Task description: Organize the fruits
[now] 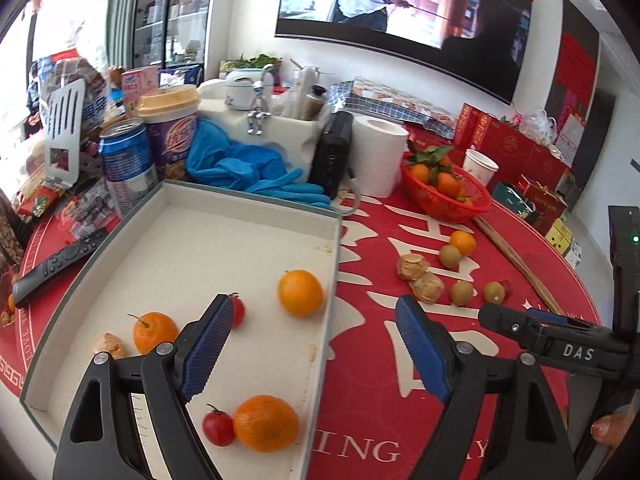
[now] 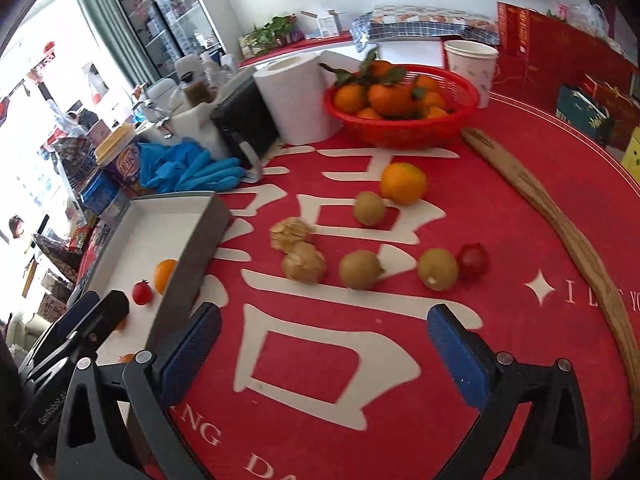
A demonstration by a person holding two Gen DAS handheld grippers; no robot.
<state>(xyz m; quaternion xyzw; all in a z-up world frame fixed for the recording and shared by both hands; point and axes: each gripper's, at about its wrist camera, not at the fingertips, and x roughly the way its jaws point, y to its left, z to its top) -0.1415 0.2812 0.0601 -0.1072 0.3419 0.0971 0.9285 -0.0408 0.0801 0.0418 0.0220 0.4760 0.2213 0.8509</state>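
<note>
Your left tool (image 1: 316, 328) hangs apart above the tray (image 1: 256, 232) holding oranges; your right tool (image 2: 324, 332) gapes empty, loose fruits (image 2: 360, 270) lying beyond on the red desk (image 2: 520, 360).

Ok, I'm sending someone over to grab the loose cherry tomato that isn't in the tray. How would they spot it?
Start at the red basket of tangerines on the red tablecloth, then come toward the near edge to the loose fruit. At the right end of that cluster, the cherry tomato touches a green-brown fruit. It is the only small, shiny red one there.
</note>
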